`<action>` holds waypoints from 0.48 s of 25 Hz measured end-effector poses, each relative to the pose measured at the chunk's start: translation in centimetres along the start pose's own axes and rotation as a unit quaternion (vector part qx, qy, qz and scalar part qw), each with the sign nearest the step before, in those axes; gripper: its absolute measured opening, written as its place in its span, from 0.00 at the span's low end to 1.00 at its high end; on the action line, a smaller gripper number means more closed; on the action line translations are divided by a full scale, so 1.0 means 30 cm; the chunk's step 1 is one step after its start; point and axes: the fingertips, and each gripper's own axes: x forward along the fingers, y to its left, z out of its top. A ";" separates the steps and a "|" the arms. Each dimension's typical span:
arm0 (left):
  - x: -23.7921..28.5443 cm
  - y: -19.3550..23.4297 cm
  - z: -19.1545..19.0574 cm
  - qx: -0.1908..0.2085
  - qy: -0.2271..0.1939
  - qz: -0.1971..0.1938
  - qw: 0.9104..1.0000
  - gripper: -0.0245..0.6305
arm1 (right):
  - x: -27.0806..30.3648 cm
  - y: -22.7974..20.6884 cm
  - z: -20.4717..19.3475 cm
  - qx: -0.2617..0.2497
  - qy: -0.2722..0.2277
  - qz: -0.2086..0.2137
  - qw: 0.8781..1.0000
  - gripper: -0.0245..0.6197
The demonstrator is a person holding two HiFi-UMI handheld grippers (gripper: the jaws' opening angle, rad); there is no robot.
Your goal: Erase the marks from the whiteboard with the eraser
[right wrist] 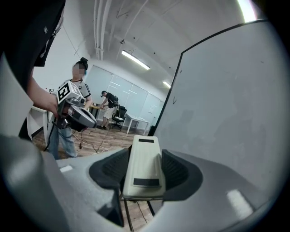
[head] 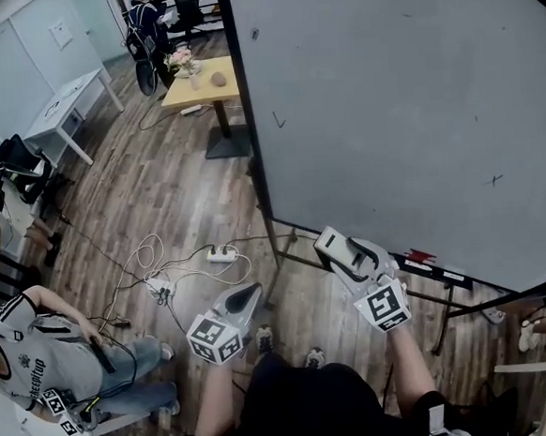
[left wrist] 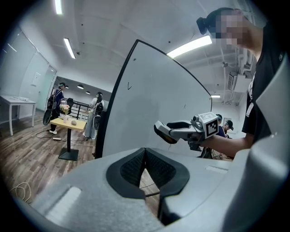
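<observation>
A large whiteboard [head: 396, 109] stands ahead on the right, with a small tick mark [head: 279, 120] near its left edge and a small cross mark [head: 496, 181] lower right. My right gripper [head: 340, 252] hangs below the board's lower edge, shut on a cream eraser [head: 335, 247]. In the right gripper view the eraser [right wrist: 144, 165] sits lengthwise between the jaws, and the board [right wrist: 226, 90] rises at the right. My left gripper [head: 245, 299] is lower and to the left, over the floor, shut with nothing in it; its pads [left wrist: 156, 165] meet at the tips.
A red marker [head: 420, 255] lies on the board's ledge. The board's stand legs [head: 276, 259], a power strip [head: 222, 254] and cables are on the wooden floor. A yellow table [head: 208, 84] and a white table [head: 71, 101] stand further off. A person [head: 49, 362] sits at the lower left.
</observation>
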 end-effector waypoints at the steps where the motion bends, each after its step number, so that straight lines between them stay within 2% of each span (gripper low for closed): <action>1: 0.014 0.017 0.007 0.000 -0.001 -0.005 1.000 0.05 | 0.015 -0.016 0.010 -0.005 0.002 -0.006 1.000 0.40; 6: 0.081 0.146 0.070 0.005 -0.007 -0.033 0.999 0.05 | 0.126 -0.094 0.102 -0.027 -0.001 -0.039 0.999 0.40; 12: 0.136 0.348 0.204 0.021 -0.022 -0.054 0.998 0.05 | 0.269 -0.179 0.266 -0.066 -0.011 -0.085 0.994 0.40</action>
